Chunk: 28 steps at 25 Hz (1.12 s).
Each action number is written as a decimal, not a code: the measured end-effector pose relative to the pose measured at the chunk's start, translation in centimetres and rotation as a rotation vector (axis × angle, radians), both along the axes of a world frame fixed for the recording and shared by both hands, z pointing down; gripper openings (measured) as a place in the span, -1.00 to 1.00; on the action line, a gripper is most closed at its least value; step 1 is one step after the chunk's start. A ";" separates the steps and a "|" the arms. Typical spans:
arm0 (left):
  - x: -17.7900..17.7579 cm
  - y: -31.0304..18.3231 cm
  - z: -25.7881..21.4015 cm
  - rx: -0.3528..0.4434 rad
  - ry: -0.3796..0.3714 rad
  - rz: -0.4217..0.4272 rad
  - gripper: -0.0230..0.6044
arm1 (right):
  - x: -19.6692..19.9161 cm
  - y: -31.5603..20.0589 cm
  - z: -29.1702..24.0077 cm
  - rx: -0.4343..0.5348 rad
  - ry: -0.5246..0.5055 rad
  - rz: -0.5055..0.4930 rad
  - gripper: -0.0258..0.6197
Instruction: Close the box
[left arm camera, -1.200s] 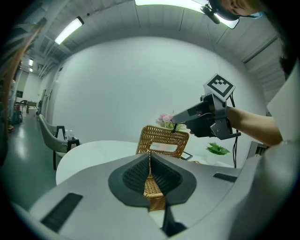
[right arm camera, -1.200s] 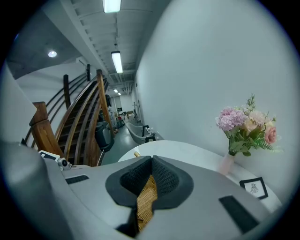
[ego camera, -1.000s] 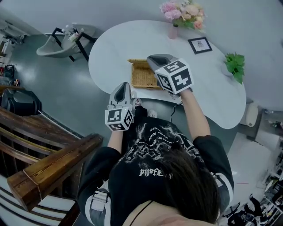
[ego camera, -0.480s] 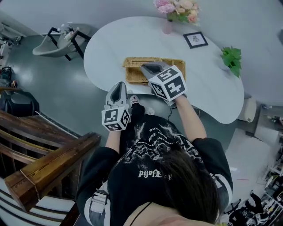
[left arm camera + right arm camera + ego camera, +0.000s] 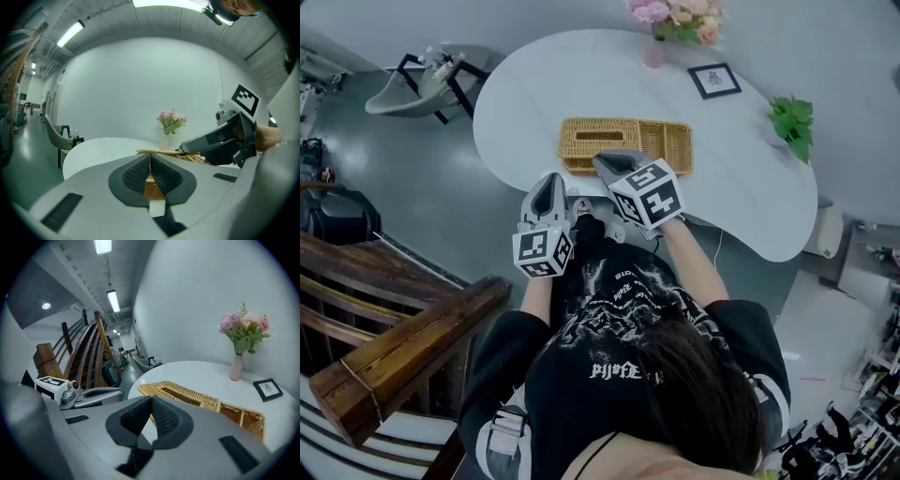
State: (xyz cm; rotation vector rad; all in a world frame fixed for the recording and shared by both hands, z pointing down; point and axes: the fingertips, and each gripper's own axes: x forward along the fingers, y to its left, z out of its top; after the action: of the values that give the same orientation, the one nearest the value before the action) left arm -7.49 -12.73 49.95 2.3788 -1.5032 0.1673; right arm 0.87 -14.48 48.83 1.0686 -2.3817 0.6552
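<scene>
A long wicker box (image 5: 624,145) lies on the white table (image 5: 525,98). Its left part has a woven top with a slot, and its right part shows open compartments. My right gripper (image 5: 602,159) hovers at the box's near edge, jaws shut and empty. My left gripper (image 5: 551,180) hangs just off the table's near edge, left of the box, also shut on nothing. In the left gripper view the box (image 5: 154,187) shows beyond the closed jaws (image 5: 150,157), with the right gripper (image 5: 187,147) to the right. The right gripper view has the box (image 5: 201,399) just ahead of its jaws (image 5: 151,401).
A pink vase of flowers (image 5: 656,47), a small picture frame (image 5: 713,81) and a green plant (image 5: 794,131) stand at the table's far side. A wooden stair rail (image 5: 403,347) runs at the left, and a chair-like basin (image 5: 412,89) stands beyond.
My right gripper has drawn back from over the box toward the table's near edge, uncovering the whole box. The left gripper has barely moved.
</scene>
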 end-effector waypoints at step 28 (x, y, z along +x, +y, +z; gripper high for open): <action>0.6 0.6 1.7 -0.033 -0.022 0.042 -0.84 | 0.3 2.1 7.2 0.004 -0.087 0.106 -0.79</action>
State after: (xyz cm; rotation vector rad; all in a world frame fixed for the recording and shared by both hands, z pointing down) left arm -6.86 -12.14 51.64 2.3915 -1.4498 0.2266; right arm 1.20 -12.39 56.05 1.1974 -2.4140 0.7479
